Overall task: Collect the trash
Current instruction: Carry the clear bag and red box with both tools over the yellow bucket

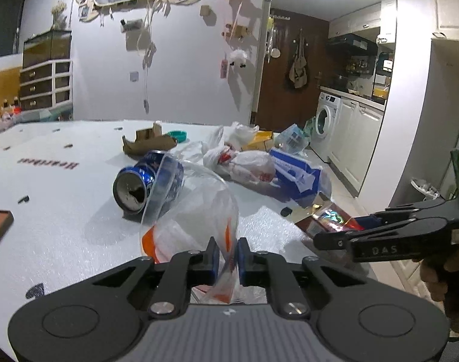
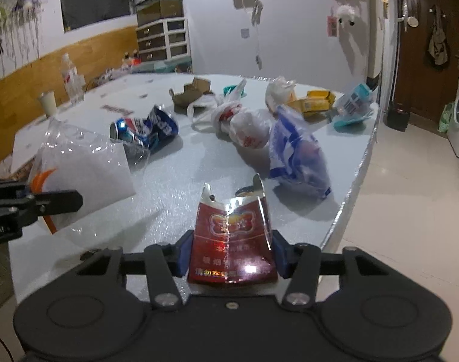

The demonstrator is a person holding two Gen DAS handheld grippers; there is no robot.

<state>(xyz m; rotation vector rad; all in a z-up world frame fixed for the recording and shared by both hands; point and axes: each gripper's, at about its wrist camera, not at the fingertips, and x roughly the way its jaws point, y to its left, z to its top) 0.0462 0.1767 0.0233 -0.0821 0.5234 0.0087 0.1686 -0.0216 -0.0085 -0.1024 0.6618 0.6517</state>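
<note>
My left gripper (image 1: pixel 228 256) is shut on the lower edge of a clear plastic bag (image 1: pixel 193 211) with orange print, which billows up in front of it. In the right wrist view the same bag (image 2: pixel 87 169) hangs at the left from the left gripper (image 2: pixel 77 199). My right gripper (image 2: pixel 231 253) is shut on a torn red cigarette pack (image 2: pixel 232 235), both blue pads against its sides, above the white table (image 2: pixel 169 193). In the left wrist view the right gripper (image 1: pixel 318 238) reaches in from the right with the red pack (image 1: pixel 328 218).
On the table lie a crushed blue can (image 2: pixel 145 129), knotted white plastic bags (image 2: pixel 244 126), a blue-and-white pouch (image 2: pixel 295 154), torn brown cardboard (image 2: pixel 190 93) and yellow boxes (image 2: pixel 313 101). A bottle (image 2: pixel 71 78) and cup (image 2: pixel 48 102) stand far left. The table edge (image 2: pixel 356 181) runs along the right.
</note>
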